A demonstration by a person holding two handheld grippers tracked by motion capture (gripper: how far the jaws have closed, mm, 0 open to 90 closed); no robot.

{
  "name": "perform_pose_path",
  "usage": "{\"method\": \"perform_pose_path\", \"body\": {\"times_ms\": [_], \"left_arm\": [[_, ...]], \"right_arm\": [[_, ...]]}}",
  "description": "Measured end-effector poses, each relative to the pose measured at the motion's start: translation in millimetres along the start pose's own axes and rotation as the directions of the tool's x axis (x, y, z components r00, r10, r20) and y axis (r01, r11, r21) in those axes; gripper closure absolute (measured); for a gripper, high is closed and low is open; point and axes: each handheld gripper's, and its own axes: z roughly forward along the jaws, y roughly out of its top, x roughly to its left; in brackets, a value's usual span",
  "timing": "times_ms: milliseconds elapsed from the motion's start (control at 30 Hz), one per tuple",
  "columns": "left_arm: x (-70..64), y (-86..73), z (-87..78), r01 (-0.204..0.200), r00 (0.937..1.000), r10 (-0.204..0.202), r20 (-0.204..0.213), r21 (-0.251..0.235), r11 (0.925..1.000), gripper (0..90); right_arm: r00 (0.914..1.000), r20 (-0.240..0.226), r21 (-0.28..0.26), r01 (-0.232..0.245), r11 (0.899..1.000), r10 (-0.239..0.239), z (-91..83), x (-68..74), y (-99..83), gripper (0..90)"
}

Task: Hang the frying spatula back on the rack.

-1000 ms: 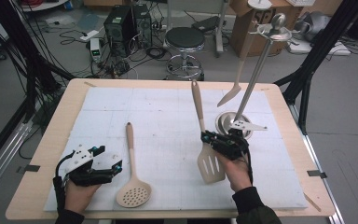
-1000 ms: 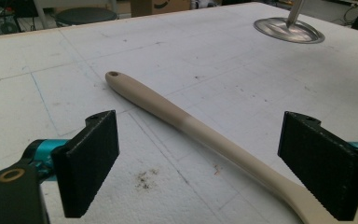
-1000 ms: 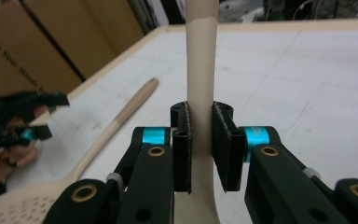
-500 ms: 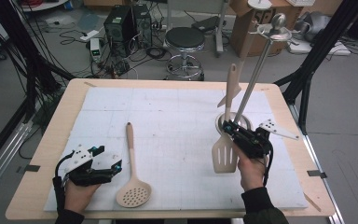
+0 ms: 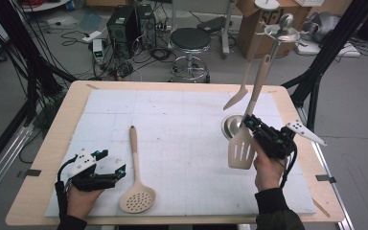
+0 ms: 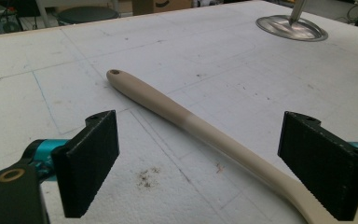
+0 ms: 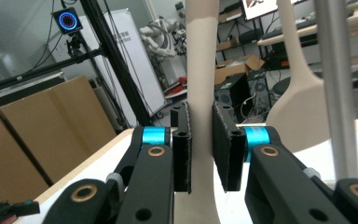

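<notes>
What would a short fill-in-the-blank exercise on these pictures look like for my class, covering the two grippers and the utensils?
1. The right gripper is shut on the handle of the slotted ____.
2. The skimmer spoon lies flat on the white ____.
3. The left gripper has its jaws ____, one on each side of the spoon's handle.
4. Another utensil hangs from the metal ____, near the table's far right corner.

Missing words: spatula; mat; open; stand
</notes>
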Motion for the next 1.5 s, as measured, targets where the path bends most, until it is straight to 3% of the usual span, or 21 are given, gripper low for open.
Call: {"method": "perform_pose_path", "body": {"times_ms": [500, 933, 1200, 1500], "left_arm": [[-0.2, 0.0, 0.6, -0.003, 1.0000, 0.003, 0.002, 0.002, 1.0000, 13.0], [-1.3, 0.9, 0.0, -0.006, 1.0000, 0.006, 0.005, -0.002, 1.0000, 13.0], [-1.4, 1.3, -0.4, -0.006, 1.0000, 0.006, 0.005, -0.003, 1.0000, 13.0], [-1.4, 1.2, -0.2, -0.007, 1.0000, 0.007, 0.005, -0.003, 1.0000, 13.0]], "right_arm": [[0.9981, 0.039, -0.039, 0.049, 0.998, -0.047, -7.4, 5.0, 9.3, 79.3], [0.9966, 0.042, -0.080, 0.074, 0.994, -0.071, -8.9, 15.0, 20.0, 79.3], [0.9952, 0.064, -0.063, 0.078, 0.995, -0.074, -3.4, 13.9, 28.9, 79.2], [0.9935, 0.095, -0.030, 0.067, 0.997, -0.063, 3.7, 7.2, 25.7, 78.1]]}}
